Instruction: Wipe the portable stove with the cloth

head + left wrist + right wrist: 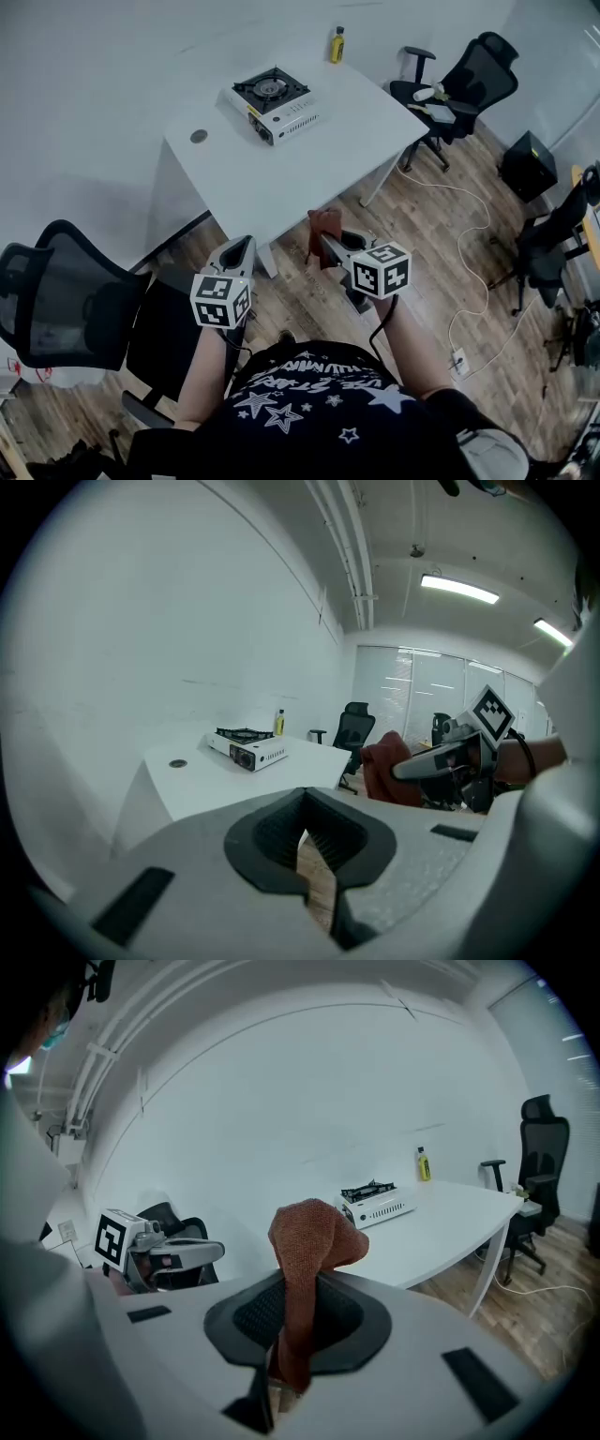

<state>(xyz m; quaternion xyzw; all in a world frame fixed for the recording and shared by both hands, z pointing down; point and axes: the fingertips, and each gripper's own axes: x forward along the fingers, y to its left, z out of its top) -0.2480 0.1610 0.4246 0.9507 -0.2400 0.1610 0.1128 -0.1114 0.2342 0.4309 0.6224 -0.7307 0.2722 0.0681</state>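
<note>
The portable stove, white with a black burner, stands at the far left part of the white table. Both grippers hang in front of the table's near edge, well short of the stove. My right gripper is shut on a rust-brown cloth, which stands up from its jaws as a folded lump. My left gripper is held beside it, its jaws shut with nothing between them. The left gripper view shows the stove and the cloth.
A yellow bottle stands at the table's far edge, and a round grommet lies left of the stove. Black office chairs stand at near left and far right. A white cable runs over the wooden floor.
</note>
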